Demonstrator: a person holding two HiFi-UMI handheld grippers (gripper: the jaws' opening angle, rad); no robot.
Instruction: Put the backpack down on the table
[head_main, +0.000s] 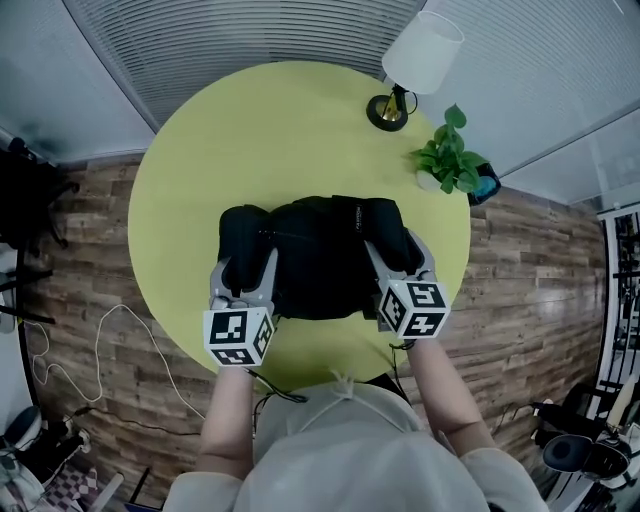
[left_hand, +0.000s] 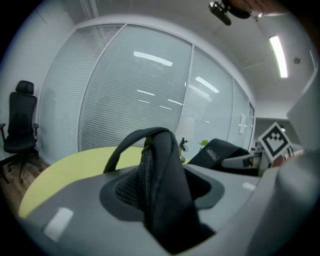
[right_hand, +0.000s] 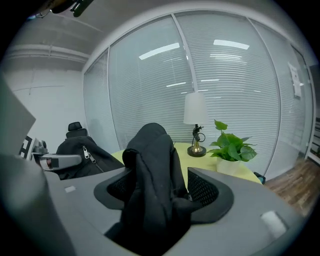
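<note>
Backpack (head_main: 320, 255) lies on the near half of the round yellow-green table (head_main: 270, 130). We hold the left gripper (head_main: 245, 272) and right gripper (head_main: 397, 256) at its ends, tilted down. Lamp (head_main: 415, 60) and plant (head_main: 450, 160) stand at the far rim. Both jaw pairs are spread, with black fabric loose between them.

One backpack (head_main: 320, 255), one lamp (head_main: 420, 55), one potted plant (head_main: 450, 160), one table (head_main: 280, 130).

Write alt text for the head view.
A black backpack lies on a round yellow-green table, the left gripper and right gripper at its two near corners, fabric between their jaws. A lamp and a potted plant stand at the table's far right edge.
</note>
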